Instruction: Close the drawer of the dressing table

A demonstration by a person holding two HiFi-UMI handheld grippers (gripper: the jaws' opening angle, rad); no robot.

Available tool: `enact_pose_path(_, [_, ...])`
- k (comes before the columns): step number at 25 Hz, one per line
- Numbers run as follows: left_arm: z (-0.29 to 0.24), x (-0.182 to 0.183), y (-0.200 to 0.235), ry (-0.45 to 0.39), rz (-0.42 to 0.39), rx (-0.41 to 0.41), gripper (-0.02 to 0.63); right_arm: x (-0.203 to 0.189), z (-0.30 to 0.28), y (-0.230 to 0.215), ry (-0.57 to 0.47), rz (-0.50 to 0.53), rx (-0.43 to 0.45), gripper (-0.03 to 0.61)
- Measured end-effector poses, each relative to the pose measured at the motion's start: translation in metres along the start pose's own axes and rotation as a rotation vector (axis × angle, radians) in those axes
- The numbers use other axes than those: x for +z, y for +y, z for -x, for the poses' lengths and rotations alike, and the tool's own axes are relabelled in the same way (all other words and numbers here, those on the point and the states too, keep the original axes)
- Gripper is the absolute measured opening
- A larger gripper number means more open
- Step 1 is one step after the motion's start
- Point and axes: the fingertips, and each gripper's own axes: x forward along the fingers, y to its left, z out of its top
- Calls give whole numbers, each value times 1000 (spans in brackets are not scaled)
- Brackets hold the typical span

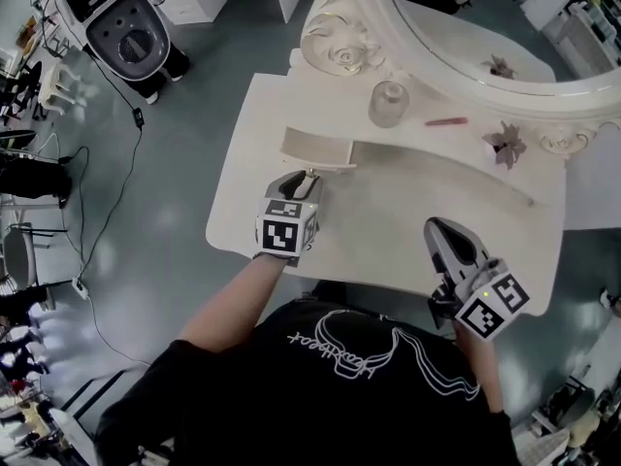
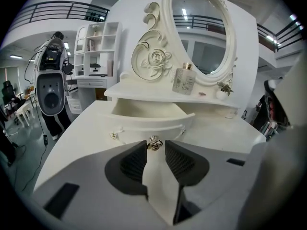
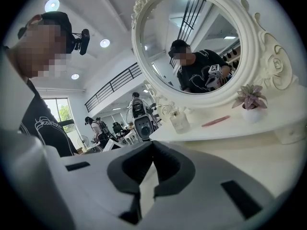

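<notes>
White drawer [image 2: 148, 121] stands pulled out from under the shelf at the left side of the surface [image 1: 388, 231]. The left tool [image 1: 307, 178] has its jaws a little apart, with the small metal knob [image 2: 154, 143] just between the tips and not clearly pressed yet. To do this well, I think one should keep this tool in line with the drawer and push straight and slowly, so it does not jam; the right tool [image 3: 152, 146], jaws together and empty, hangs over the front edge.
</notes>
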Motion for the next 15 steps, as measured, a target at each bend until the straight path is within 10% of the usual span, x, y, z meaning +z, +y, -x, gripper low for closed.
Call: enact_pose_path(15, [-4,-1,2,-4,11,-14,97,-8,-6,3,24,-6,1,3])
